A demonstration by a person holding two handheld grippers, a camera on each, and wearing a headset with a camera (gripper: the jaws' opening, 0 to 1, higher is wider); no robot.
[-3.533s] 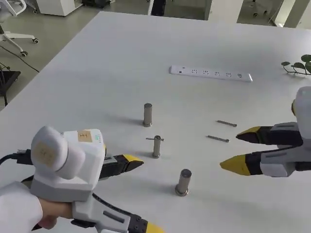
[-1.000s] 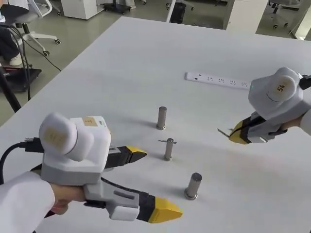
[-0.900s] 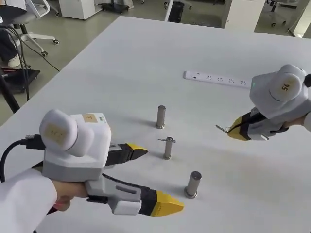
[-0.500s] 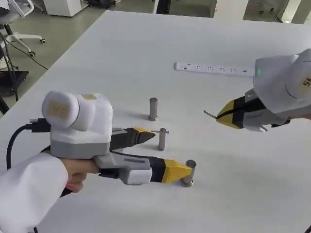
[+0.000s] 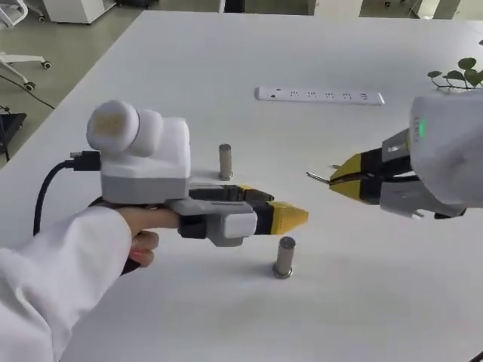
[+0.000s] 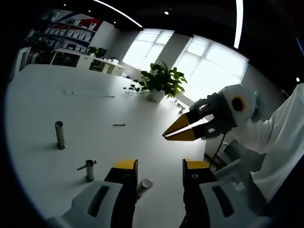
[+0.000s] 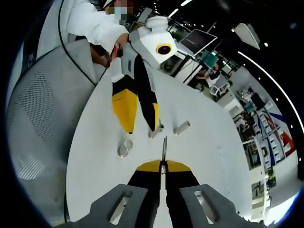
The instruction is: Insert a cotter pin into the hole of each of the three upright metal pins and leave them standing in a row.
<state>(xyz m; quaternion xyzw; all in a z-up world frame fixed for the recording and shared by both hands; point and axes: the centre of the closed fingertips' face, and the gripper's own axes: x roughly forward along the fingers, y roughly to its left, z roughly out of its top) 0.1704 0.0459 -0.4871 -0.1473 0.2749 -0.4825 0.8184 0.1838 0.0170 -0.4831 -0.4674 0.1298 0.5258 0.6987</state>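
Note:
Three upright metal pins stand in a row on the white table. The far pin (image 5: 225, 161) and the near pin (image 5: 284, 257) are bare. The middle pin (image 6: 89, 170) has a cotter pin through its hole; in the head view my left gripper covers it. My left gripper (image 5: 272, 205) hovers open above the row, and the near pin (image 6: 145, 186) sits low by its left jaw. My right gripper (image 5: 343, 181) is to the right of the row, in the air, shut on a cotter pin (image 5: 318, 178) that points at the pins (image 7: 164, 147).
A loose cotter pin (image 6: 118, 125) lies on the table beyond the row. A white power strip (image 5: 319, 96) lies at the back, and a plant (image 5: 460, 75) stands at the far right. The table (image 5: 189, 317) is bare in front.
My left gripper has swung right over the row and now covers the middle pin. My right gripper, shut on a cotter pin, has lifted off the table and come nearer the pins.

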